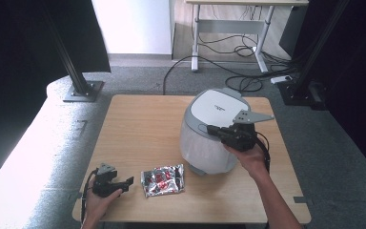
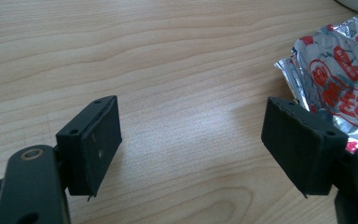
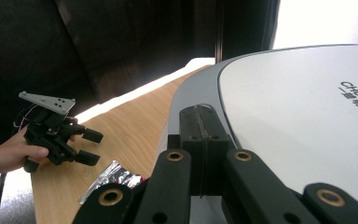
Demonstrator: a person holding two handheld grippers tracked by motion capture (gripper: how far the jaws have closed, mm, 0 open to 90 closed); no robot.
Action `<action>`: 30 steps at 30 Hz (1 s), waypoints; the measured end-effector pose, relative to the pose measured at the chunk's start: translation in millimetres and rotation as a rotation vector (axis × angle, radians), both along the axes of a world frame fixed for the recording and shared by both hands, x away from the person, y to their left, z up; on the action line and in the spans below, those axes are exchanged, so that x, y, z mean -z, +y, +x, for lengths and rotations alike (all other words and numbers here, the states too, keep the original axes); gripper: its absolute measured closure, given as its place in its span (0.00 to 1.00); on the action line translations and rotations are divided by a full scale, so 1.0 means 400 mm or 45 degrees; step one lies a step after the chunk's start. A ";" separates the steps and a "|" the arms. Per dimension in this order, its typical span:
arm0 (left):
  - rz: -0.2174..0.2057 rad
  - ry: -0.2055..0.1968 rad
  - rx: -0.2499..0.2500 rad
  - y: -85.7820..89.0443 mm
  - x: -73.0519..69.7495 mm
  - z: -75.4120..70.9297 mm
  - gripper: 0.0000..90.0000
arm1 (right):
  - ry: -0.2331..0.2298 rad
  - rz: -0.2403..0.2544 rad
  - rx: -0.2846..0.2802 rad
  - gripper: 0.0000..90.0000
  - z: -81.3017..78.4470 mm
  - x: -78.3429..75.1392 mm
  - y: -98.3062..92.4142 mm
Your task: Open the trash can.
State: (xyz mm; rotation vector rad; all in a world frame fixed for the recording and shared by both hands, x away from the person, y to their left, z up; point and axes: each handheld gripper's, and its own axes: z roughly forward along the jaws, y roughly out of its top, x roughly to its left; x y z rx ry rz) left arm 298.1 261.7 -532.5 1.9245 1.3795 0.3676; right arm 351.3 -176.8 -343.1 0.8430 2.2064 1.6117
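Closed black jaws of the right gripper [image 3: 200, 140] are pressing against the grey-and-white rounded cooker lid [image 1: 221, 107]'s front edge; left gripper [image 2: 191, 140] is gaping wide beside the silver foil packet [image 1: 162, 180].

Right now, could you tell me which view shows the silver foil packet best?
The high view: the whole foil packet lies flat on the table. The left gripper view crops it at the right edge; the right gripper view catches one corner.
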 end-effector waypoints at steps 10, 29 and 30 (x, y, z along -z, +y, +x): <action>-0.006 0.000 -0.001 0.001 -0.001 -0.001 0.22 | 0.027 -0.002 0.004 1.00 0.002 -0.003 0.001; -0.006 -0.006 -0.004 0.002 -0.003 -0.003 0.22 | 0.072 -0.033 0.020 1.00 0.004 -0.014 0.007; -0.003 -0.005 -0.004 0.003 -0.003 -0.003 0.22 | 0.085 -0.030 0.017 1.00 0.005 -0.015 0.007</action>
